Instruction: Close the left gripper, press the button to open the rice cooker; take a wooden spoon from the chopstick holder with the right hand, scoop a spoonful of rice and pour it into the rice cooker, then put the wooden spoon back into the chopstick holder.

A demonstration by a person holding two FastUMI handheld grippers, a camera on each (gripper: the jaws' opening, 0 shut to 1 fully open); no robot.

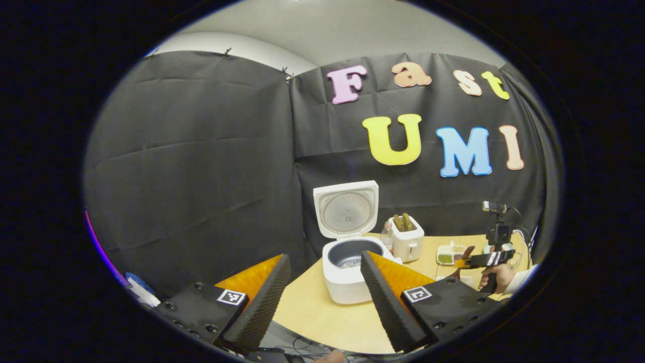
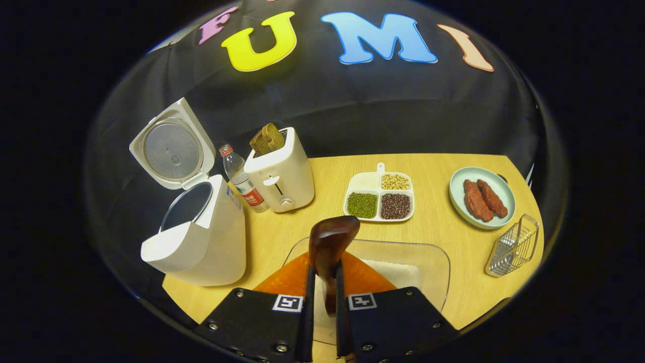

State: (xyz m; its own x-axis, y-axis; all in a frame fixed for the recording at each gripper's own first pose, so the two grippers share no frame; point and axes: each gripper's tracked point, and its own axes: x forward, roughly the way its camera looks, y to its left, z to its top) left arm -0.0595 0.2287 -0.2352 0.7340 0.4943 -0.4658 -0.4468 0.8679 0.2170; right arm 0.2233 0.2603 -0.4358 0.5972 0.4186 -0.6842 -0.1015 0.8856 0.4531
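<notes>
**One spoonful to scoop, cooker already open**

Largest on the table (image 2: 453,237) is the rice cooker (image 2: 201,242), lid up at the left. Next comes the clear tub of rice (image 2: 403,272), just under the right gripper (image 2: 322,282), whose fingers are clamped on the handle of the wooden spoon (image 2: 330,242). Its bowl hangs above the rice. The chopstick holder (image 2: 513,245) lies tipped at the far right. The left gripper (image 1: 322,287) waits wide open, holding nothing. Best dip the bowl low, then level it before carrying it left.
</notes>
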